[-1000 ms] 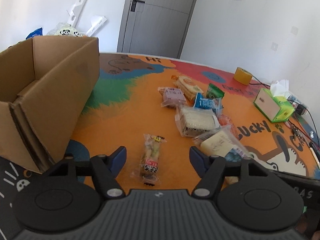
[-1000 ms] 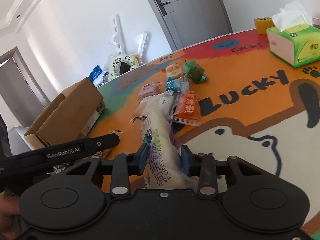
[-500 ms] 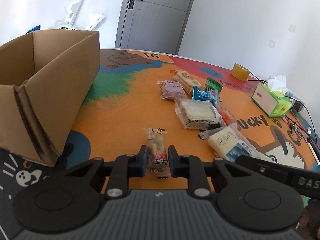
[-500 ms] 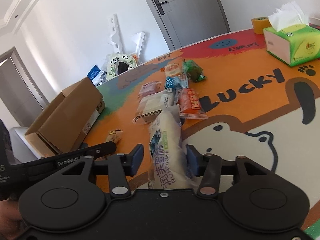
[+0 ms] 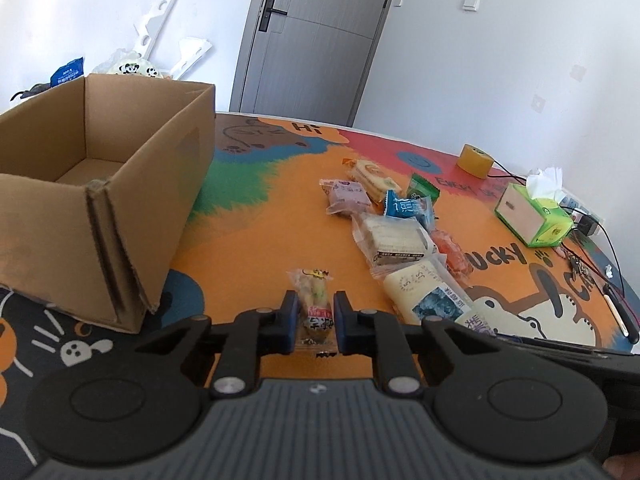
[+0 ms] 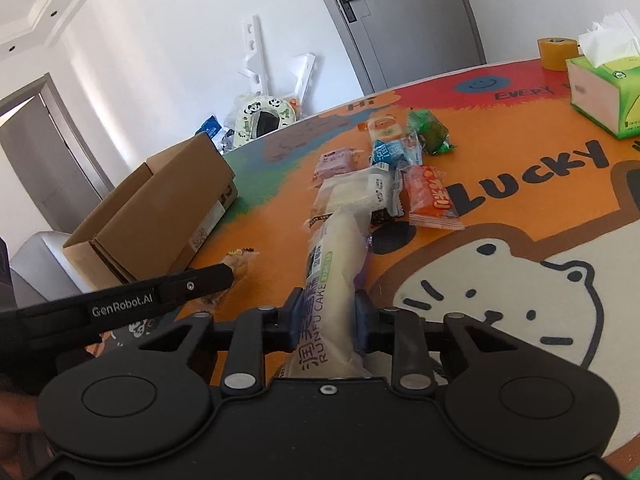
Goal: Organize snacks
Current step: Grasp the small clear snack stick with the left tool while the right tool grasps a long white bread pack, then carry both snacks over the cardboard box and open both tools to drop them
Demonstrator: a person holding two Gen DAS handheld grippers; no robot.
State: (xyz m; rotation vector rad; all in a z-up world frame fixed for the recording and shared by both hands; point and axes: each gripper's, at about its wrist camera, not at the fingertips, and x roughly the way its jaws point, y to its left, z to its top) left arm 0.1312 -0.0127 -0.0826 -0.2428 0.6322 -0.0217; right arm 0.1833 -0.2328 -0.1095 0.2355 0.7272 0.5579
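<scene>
My left gripper (image 5: 316, 322) is shut on a small clear snack packet (image 5: 315, 300) with a red label, held just above the orange mat. My right gripper (image 6: 327, 322) is shut on a long white Runfu cake packet (image 6: 334, 264), also seen in the left wrist view (image 5: 430, 292). An open, empty cardboard box (image 5: 100, 196) stands to the left; it also shows in the right wrist view (image 6: 160, 216). Several loose snack packets lie in the middle of the table, among them a white sandwich packet (image 5: 394, 236), a blue one (image 5: 408, 206) and an orange one (image 6: 430, 196).
A green tissue box (image 5: 534, 216) and a yellow tape roll (image 5: 474, 160) stand at the far right. Cables and small items (image 5: 588, 248) lie by the right table edge. The left gripper's arm (image 6: 120, 304) crosses the right wrist view. A grey door (image 5: 312, 40) is behind.
My left gripper closed on the small snack packet and lifted it slightly. My right gripper loosened briefly, then closed again on the cake packet and raised it.
</scene>
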